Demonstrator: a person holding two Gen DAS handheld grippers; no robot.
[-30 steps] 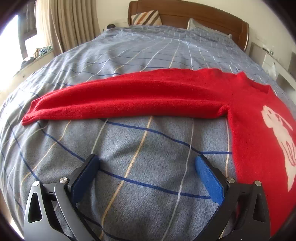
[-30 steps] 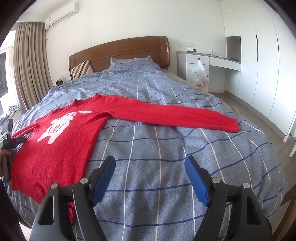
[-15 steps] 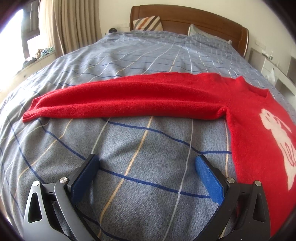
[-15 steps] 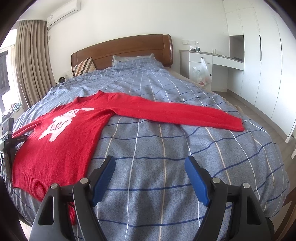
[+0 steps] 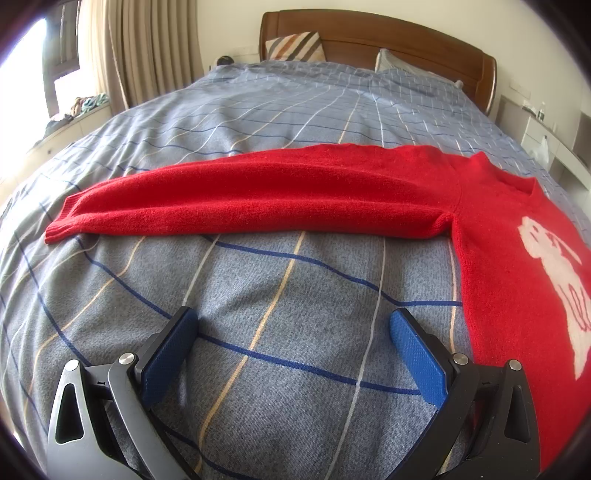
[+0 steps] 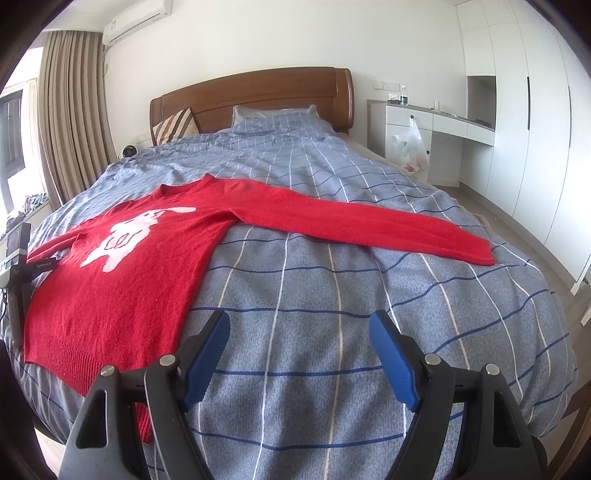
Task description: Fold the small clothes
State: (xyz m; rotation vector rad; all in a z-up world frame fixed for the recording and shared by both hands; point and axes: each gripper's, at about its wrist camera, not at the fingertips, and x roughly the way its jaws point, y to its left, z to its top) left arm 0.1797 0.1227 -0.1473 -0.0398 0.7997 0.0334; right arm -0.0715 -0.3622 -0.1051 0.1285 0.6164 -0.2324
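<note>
Red sweater [image 6: 122,280] flat on bed [image 6: 332,332], both sleeves spread out wide. No fold made yet. Left tongs [image 5: 293,345] and right tongs [image 6: 299,349] released, empty, hovering near. Next, I think: grab sleeve, fold it in.

A bed [image 6: 332,295] fills most of the room, covered by a grey-blue quilt with a grid of white, tan and navy lines. At its far end stands a curved wooden headboard [image 6: 258,96], with a striped cushion [image 6: 175,127] and a pillow [image 6: 273,110] leaning against it. Beige curtains [image 6: 70,118] hang on the left beside a bright window [image 5: 22,66] — daylight washes that side. An air conditioner [image 6: 136,20] sits high on the plain white wall [image 6: 277,40]. To the right are white wardrobes [image 6: 535,122] and a white built-in desk [image 6: 436,122] — a plastic bag [image 6: 412,147] hangs from it.
</note>
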